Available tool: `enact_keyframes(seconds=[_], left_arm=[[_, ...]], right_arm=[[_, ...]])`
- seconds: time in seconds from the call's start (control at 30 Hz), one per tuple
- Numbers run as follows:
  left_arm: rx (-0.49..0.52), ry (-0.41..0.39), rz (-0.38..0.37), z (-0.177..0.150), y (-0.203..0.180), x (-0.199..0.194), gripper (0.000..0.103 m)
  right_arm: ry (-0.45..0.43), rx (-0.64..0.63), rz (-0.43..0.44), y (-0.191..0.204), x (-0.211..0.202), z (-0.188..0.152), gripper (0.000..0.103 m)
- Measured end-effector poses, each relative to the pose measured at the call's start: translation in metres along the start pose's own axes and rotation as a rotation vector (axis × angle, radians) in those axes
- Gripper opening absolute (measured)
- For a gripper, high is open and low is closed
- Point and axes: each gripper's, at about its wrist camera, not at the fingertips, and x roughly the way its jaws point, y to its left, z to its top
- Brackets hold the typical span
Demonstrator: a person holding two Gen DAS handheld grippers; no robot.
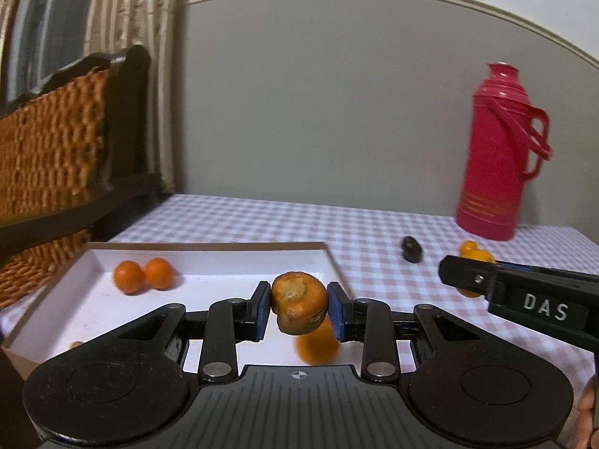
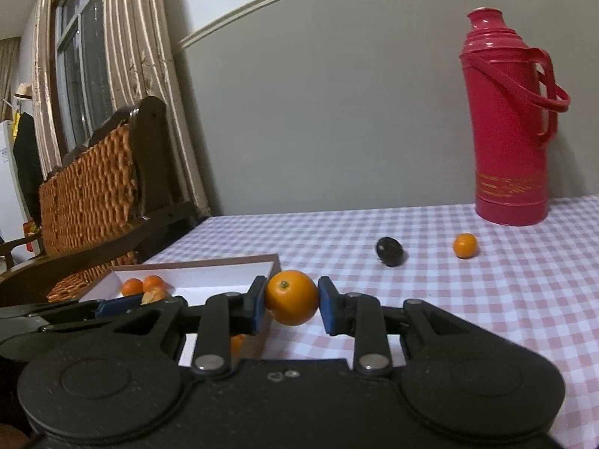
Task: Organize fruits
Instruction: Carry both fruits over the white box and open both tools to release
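Looking along the left gripper (image 1: 298, 308), its blue pads are clenched on a carrot piece (image 1: 298, 307), cut end facing the camera, held above the near right part of the shallow white box (image 1: 209, 247). Two small oranges (image 1: 144, 275) sit touching each other at the box's far left. Below the carrot an orange blur shows, perhaps another fruit, though it is too smeared to say. On the checked tablecloth (image 1: 374, 232) beyond the box lies a dark round fruit (image 1: 411, 249), and the red thermos (image 1: 499, 153) stands upright near the wall. The right gripper's arm crosses in from the right edge, partly hiding more orange fruit behind it.

From the right wrist, the right gripper (image 2: 292, 303) grasps a round orange (image 2: 292, 297), stem up, held just past the box's right corner. Inside the box are the two small oranges and a paler orange piece beside them. Farther out on the cloth lie the dark fruit and a lone small orange (image 2: 465, 246), well apart from each other, with the thermos behind.
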Motion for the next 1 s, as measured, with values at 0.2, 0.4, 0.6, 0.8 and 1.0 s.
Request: enact_keyframes(seconds=[0.2,0.4,0.6,0.8,1.0], left_arm=[[-0.031,-0.011,0.071,-0.001,0.026,0.0,0.033],[-0.069,-0.006,0.148,-0.002,0.054,0.004,0.033],[-0.098,0.002,0.215,-0.006,0.079,0.008,0.033],[-0.108,0.006,0.26,-0.007,0.096,0.015,0.033],[-0.125,0.016,0.309,-0.006,0.114,0.027,0.033]], right_arm=[[-0.003,-0.014,0.039,0.018,0.012,0.0,0.02],[-0.008,-0.043,0.067,0.038,0.026,-0.001,0.02],[0.006,-0.045,0.088,0.051,0.042,-0.001,0.02],[0.018,-0.049,0.107,0.062,0.054,-0.002,0.021],[0.035,-0.078,0.104,0.073,0.068,-0.005,0.021]])
